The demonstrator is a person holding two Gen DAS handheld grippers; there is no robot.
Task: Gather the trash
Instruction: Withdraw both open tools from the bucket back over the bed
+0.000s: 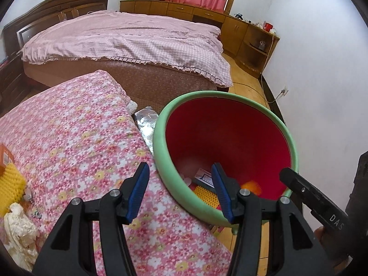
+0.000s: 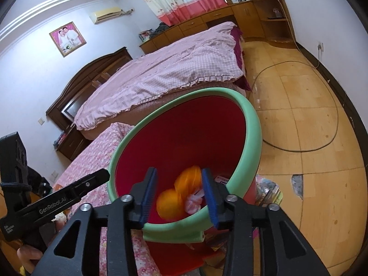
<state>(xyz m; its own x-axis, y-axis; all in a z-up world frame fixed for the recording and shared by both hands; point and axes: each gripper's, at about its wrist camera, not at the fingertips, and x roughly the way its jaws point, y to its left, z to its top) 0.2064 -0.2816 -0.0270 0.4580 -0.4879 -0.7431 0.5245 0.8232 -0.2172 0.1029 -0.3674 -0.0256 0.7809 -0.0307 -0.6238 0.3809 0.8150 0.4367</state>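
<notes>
A red bin with a green rim (image 1: 161,124) (image 2: 255,135) stands beside a table with a pink floral cloth (image 1: 76,138). My left gripper (image 1: 180,191) is open and empty, straddling the bin's near rim. My right gripper (image 2: 180,195) is open over the bin mouth; a blurred orange piece (image 2: 184,184) is between its jaws, inside the bin, with a pink-white scrap (image 2: 195,201). In the bin, the left wrist view shows a yellow ridged piece (image 1: 205,195) and a printed card (image 1: 204,177). A yellow sponge (image 1: 10,184) and crumpled cream wrapper (image 1: 18,227) lie on the cloth.
A bed with a pink checked cover (image 1: 128,39) stands behind the table. Foil (image 1: 147,124) lies between table and bin. Wooden cabinets (image 1: 230,25) line the far wall. A cable (image 2: 322,115) loops on the wooden floor, and bagged items (image 2: 269,191) sit beside the bin.
</notes>
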